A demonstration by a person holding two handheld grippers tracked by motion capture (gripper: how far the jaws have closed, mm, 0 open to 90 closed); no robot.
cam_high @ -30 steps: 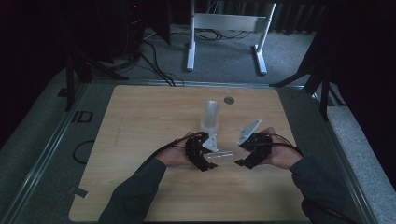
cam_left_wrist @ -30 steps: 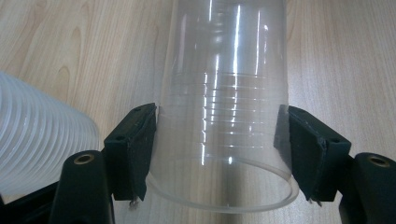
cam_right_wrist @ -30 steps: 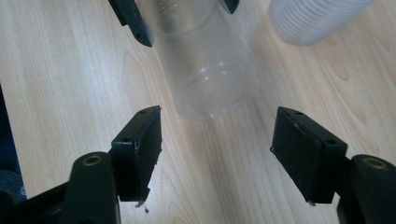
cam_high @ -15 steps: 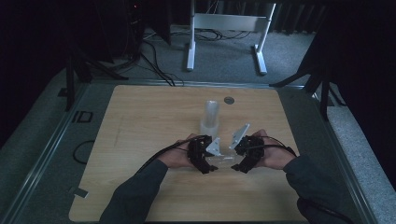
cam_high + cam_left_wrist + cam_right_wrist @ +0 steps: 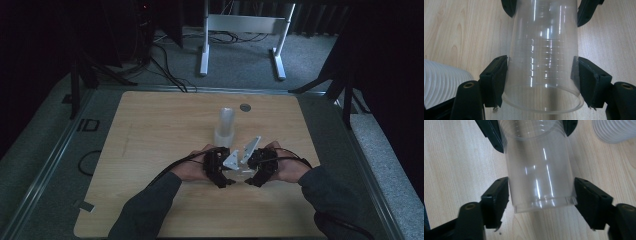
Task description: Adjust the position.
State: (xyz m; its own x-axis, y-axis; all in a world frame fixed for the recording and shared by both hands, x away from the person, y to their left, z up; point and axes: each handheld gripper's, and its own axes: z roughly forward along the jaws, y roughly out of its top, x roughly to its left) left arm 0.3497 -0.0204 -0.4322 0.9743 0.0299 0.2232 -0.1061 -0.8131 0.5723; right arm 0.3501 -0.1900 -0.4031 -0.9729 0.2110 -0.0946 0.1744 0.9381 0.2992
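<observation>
Wooden table [image 5: 150, 150]: the work goes on low over its near middle, in front of the person.
Left gripper [image 5: 540, 75]: it holds the clear cup [image 5: 544, 50] near the open rim. Both pads [image 5: 499, 75] press on the wall, so the opening is narrow and the hold looks firm.
Advice for the left side: I would keep this hand quiet as the anchor and not squeeze more, because the thin rim can go oval or crack.
Clear cup: it lies on its side between the two grippers, just above the table. The rim points to the left gripper and the bottom to the right one.
Stack of cups [image 5: 226, 125]: it stands upright behind the hands, near but apart. Pull along the cup's own length, so that no elbow or cable tips the stack.
Right gripper [image 5: 541, 195]: its jaws have just been closing with the bottom end of the cup between them. The pads now meet the wall on both sides, as far as I can see.
Advice for the right side: take the bottom squarely and a little above the bottom ring, where the wall is stiffer. Then check that the hold is sure before any twist or pull, since smooth plastic slips easily.
</observation>
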